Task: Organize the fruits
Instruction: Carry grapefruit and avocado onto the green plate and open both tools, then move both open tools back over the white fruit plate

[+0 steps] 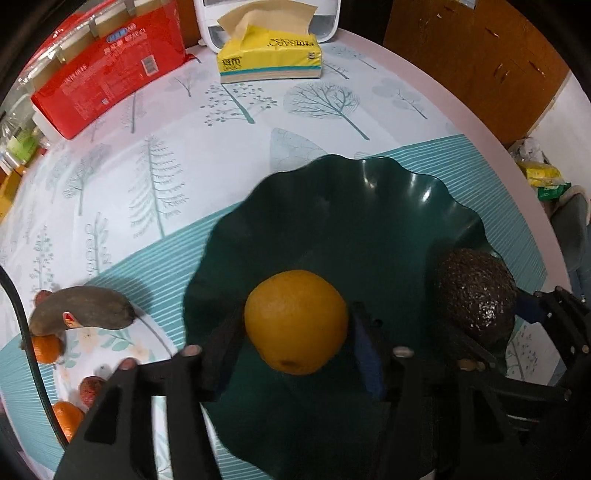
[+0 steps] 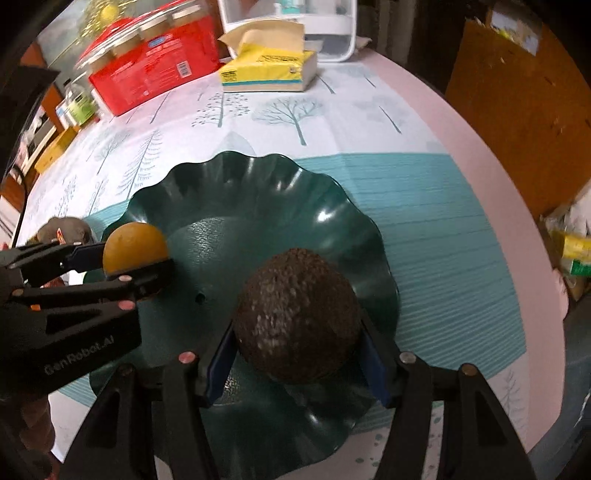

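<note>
orange point(image 1: 295, 320) and avocado point(image 1: 477, 295) are both down over the dark green scalloped bowl point(image 1: 332, 206), each sitting between a pair of fingers. the left gripper point(image 1: 295, 350) has the orange between its blue-padded fingers, but there's a visible gap on both sides, so the fingers stand partly open around the fruit rather than pressing on it. from the right wrist view the orange point(image 2: 135, 246) sits at the bowl's left rim, with the left gripper point(image 2: 122, 258) reaching in from the side. the right gripper point(image 2: 295, 354) brackets the avocado point(image 2: 297, 319), blue pads point(image 2: 221, 360) right up against its flanks (whether they truly pinch it, i cannot tell), and the fruit hangs low over the middle of the bowl point(image 2: 258, 192).

out on the desk point(image 1: 388, 96), covered in a tree-print cloth with a teal striped band, more fruit waits to the left of the bowl: a brownish overripe banana point(image 1: 83, 308), small tangerines point(image 1: 46, 347) and a reddish fruit point(image 1: 90, 389), all near one another. at the far edge stand a yellow tissue pack point(image 1: 269, 57), a red carton point(image 1: 107, 74) and a white appliance point(image 1: 325, 22) behind the tissues.
</note>
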The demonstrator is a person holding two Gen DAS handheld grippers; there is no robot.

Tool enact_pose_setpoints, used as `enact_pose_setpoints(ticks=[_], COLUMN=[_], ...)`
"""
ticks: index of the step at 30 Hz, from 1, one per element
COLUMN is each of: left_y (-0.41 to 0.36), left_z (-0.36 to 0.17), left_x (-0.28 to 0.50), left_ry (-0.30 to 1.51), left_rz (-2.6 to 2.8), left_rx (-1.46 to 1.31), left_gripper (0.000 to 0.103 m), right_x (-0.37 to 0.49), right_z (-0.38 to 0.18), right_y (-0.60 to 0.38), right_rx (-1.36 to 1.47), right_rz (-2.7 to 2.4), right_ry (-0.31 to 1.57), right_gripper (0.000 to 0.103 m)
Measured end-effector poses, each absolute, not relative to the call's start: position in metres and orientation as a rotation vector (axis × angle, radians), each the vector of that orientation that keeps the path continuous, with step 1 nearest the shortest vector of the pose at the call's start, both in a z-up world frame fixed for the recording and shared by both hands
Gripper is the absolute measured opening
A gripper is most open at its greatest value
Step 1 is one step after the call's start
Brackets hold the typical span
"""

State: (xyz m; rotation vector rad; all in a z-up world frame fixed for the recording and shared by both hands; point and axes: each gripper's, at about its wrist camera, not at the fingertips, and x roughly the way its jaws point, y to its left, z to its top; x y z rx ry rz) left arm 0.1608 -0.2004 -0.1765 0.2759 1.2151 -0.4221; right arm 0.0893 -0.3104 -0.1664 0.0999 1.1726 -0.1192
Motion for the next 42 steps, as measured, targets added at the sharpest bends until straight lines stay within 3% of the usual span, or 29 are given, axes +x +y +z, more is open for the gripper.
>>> enact_pose_setpoints(ticks=[2,9,29,42], left_y=[-0.199,-0.188,-0.068,0.054], left_z=[-0.172,-0.152,-0.002,0.032], left_x=[0.160,0.150,0.104,0.095], left_ry=[1.193,1.182,0.942,0.870], left_rz=[-0.402,-0.414,-0.434,-0.332], left_rx=[0.292,0.305,0.255,0.205], left_gripper=[0.076,0.087,0.093,0.094], right_x=[0.090,0.079,0.026,0.026], right_z=[-0.165,-0.154,-0.018,0.030], right_y=[-0.309,-0.304,-0.236,-0.158], right_rx=[0.090,0.087,0.139,0.212], right_rz=[-0.110,-0.112,-0.139,-0.082], right_ry=[1.168,1.156,0.956,0.869], right_gripper=[0.062,0.064,0.064,0.063])
